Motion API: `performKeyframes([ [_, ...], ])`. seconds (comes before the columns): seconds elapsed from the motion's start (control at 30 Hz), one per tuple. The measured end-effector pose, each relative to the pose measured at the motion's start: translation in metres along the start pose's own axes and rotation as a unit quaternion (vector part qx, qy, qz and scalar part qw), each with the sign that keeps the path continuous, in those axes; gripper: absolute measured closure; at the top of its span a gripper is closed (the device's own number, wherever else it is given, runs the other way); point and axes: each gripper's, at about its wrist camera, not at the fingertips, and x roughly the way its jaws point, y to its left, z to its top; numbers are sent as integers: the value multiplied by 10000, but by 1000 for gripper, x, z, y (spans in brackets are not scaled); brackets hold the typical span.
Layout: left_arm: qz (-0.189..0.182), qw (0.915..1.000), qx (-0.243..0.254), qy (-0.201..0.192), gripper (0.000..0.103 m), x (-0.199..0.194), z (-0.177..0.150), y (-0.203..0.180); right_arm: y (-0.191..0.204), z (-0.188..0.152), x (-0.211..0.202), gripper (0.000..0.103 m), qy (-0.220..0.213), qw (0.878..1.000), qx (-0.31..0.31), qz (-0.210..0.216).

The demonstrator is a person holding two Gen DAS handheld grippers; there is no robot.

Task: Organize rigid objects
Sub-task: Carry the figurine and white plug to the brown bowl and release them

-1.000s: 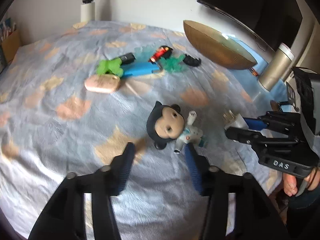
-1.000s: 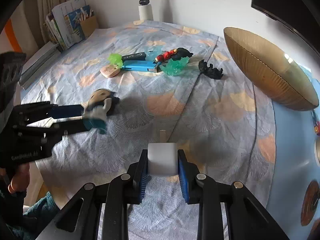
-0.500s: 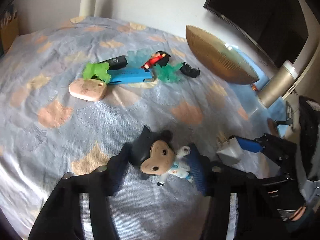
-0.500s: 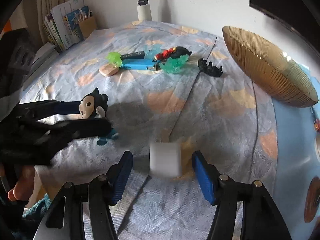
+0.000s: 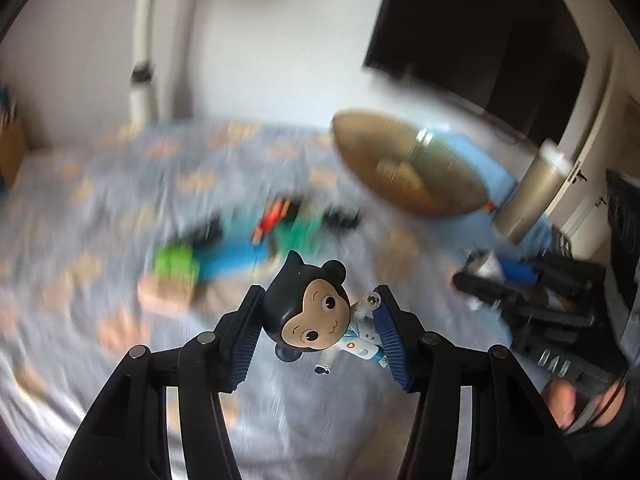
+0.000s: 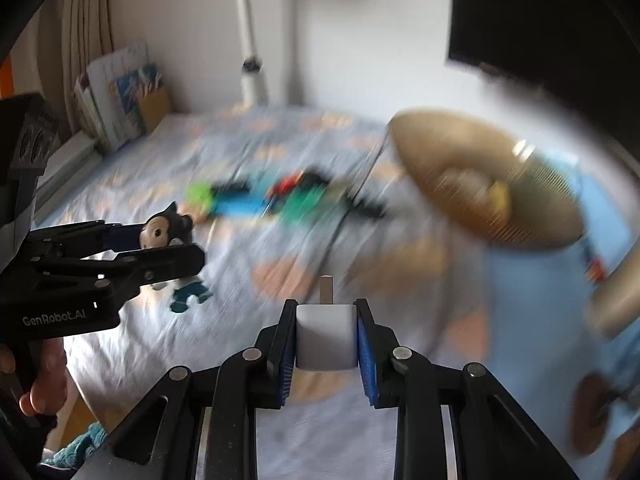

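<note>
A toy figurine (image 5: 312,320) with a big dark head and a white-and-teal body hangs above the patterned cloth, and my left gripper (image 5: 318,300) is shut on it. The right wrist view shows that gripper (image 6: 188,240) at the left with the figurine (image 6: 160,232) in it. My right gripper (image 6: 325,308) has its jaws closing on a white charger plug (image 6: 326,336), blue pads against its sides, prongs pointing away. The left wrist view shows the right gripper (image 5: 476,280) blurred at the right edge. A gold bowl (image 6: 480,184) stands at the right with blurred items inside.
A blurred heap of small toys (image 5: 240,248), green, blue, red and black, lies mid-cloth beside a tan flat piece (image 5: 168,292). A metal tumbler (image 5: 532,192) stands right of the gold bowl (image 5: 408,168). Books (image 6: 116,96) line the far left, and a dark screen (image 6: 540,20) hangs behind.
My left gripper closed on the figurine and lifted it off the cloth. My right gripper opened around the plug, closed on it again and rose. Both views now tilt up and blur.
</note>
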Motion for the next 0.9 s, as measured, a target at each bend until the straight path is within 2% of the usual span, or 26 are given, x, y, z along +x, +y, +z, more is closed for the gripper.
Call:
performKeyframes([
  [0.17,-153,9984,329,-437,51,6,70,-31,-64,59,-41,77,-655,9958,268,-581],
  [0.27,-215,9975,433,-516,51,26,94,-48,-95,82,-46,77,-773,9928,430,-813],
  [0.37,-331,9985,344,-267,51,62,97,-60,-112,89,-27,77,-561,9935,482,-867],
  [0.47,-354,9982,482,-55,51,93,101,-75,-123,84,-4,77,-245,9942,518,-907],
  [0.6,-458,9973,572,109,50,110,109,-85,-136,78,18,77,63,9931,720,-919],
  [0.63,-578,9964,601,155,48,115,111,-87,-138,77,21,77,120,9930,717,-934],
  [0.67,-669,9957,625,146,41,116,112,-87,-140,76,25,77,192,9929,692,-947],
  [0.7,-675,9956,629,151,26,118,114,-89,-142,76,28,76,223,9930,652,-960],
  [0.83,-516,9973,502,-141,24,86,114,-69,-159,82,27,71,260,9910,840,-1010],
  [0.9,-468,9981,278,-296,24,65,113,-50,-163,85,12,71,125,9910,1054,-811],
])
